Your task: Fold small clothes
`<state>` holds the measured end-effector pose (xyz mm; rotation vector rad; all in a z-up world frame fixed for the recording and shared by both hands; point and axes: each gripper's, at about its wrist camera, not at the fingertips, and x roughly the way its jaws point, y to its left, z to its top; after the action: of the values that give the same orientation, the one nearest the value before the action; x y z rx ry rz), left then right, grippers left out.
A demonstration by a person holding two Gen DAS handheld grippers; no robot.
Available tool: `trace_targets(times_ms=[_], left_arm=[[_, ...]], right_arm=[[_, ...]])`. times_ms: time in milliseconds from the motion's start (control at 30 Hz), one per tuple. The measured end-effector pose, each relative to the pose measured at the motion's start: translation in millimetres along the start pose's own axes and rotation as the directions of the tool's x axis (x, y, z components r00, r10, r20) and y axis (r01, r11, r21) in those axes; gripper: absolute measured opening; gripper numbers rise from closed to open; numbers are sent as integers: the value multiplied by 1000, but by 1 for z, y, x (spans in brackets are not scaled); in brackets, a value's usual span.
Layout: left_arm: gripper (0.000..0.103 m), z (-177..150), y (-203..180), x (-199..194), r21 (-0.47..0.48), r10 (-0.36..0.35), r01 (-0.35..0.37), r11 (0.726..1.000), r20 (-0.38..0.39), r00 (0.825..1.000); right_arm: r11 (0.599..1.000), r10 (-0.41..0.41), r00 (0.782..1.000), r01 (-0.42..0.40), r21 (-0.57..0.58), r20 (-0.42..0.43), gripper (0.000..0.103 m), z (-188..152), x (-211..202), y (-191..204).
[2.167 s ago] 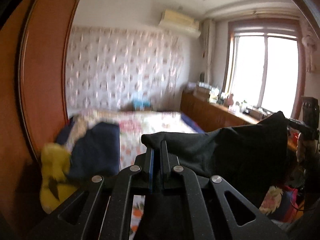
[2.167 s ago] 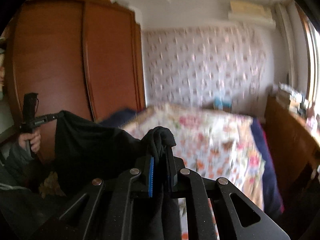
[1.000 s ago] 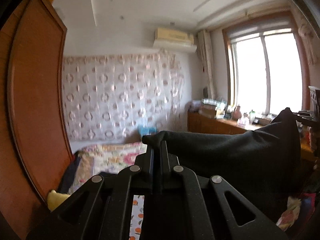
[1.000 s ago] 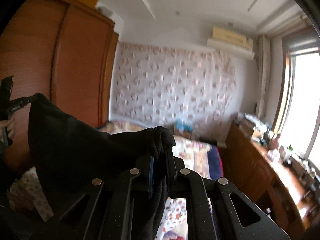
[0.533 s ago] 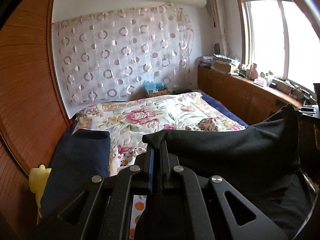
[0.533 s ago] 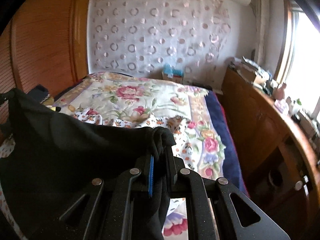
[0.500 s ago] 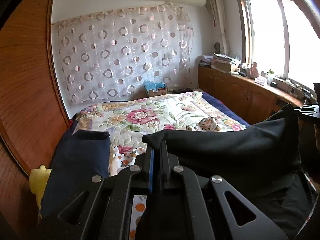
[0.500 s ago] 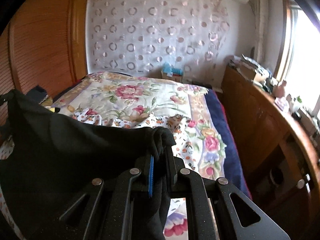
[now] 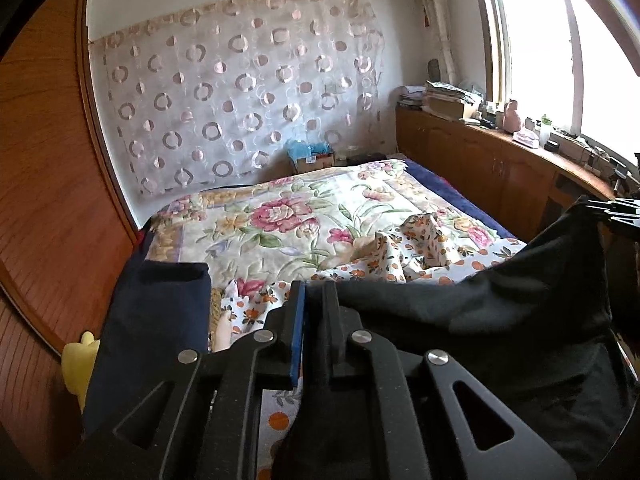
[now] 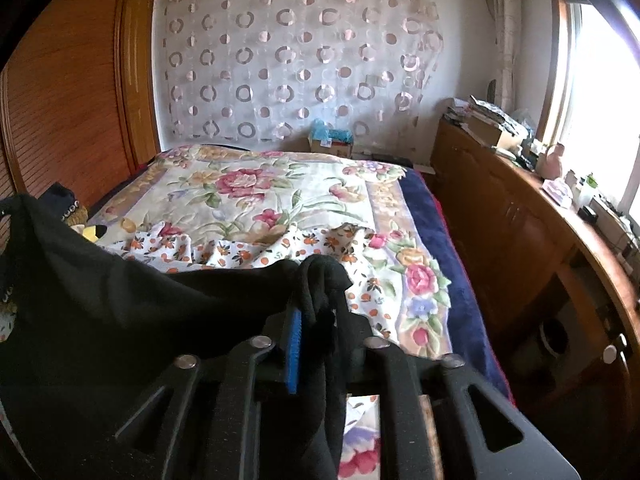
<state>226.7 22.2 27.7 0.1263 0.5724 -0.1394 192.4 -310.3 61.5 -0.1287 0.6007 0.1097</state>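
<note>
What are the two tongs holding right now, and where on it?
A black garment, stretched between them: left tongs at one top corner, right tongs at the other, bunched; both just loosening.

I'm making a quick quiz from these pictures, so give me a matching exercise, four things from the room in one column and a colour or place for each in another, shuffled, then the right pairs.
Things:
1. garment between the two grippers
2. bedspread
3. soft toy
4. cabinet

Descriptions:
A. yellow, beside the dark blue blanket
B. wooden, along the wall under the window
C. black
D. floral, pink roses on cream

Pairs: 1-C, 2-D, 3-A, 4-B
</note>
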Motion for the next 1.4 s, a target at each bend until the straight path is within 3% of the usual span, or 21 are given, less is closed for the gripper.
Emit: trace_targets(times_ms=[33, 100, 167, 267, 300, 533, 767, 1067, 1400], left_arm=[[18, -2, 0, -3, 1, -15, 15, 1000, 4, 1000], [42, -9, 0, -10, 1, -31, 31, 1000, 12, 999], [46, -17, -1, -19, 3, -52, 52, 999, 15, 999], [62, -34, 0, -32, -3, -79, 79, 997, 7, 997], [66, -43, 0, -37, -9, -83, 83, 996, 3, 997], [67, -97, 3, -53, -40, -72, 69, 997, -72, 995], [67, -142, -4, -56, -65, -89, 79, 995, -157, 984], [67, -169, -9, -50, -69, -110, 97, 993, -227, 968], [67, -168, -5, -37, -123, -128, 98, 987, -266, 955]], right_arm=[[1000, -16, 1000, 16, -8, 7, 23, -1, -2, 2], [999, -34, 999, 35, -24, 20, 23, -5, -8, 4], [1000, -8, 1000, 8, -19, 14, 29, -12, -14, 1], [999, 32, 999, -32, -8, 4, 45, -29, -18, -4], [999, 51, 999, -51, 0, -5, 46, -35, -21, -5], [987, 149, 985, -143, 76, -90, 46, -96, -40, -16], [979, 174, 971, -153, 133, -162, 46, -137, -47, -35], [972, 188, 962, -154, 177, -199, 46, -129, -39, -42], [987, 118, 976, -95, 131, -182, 49, -130, -28, -22]])
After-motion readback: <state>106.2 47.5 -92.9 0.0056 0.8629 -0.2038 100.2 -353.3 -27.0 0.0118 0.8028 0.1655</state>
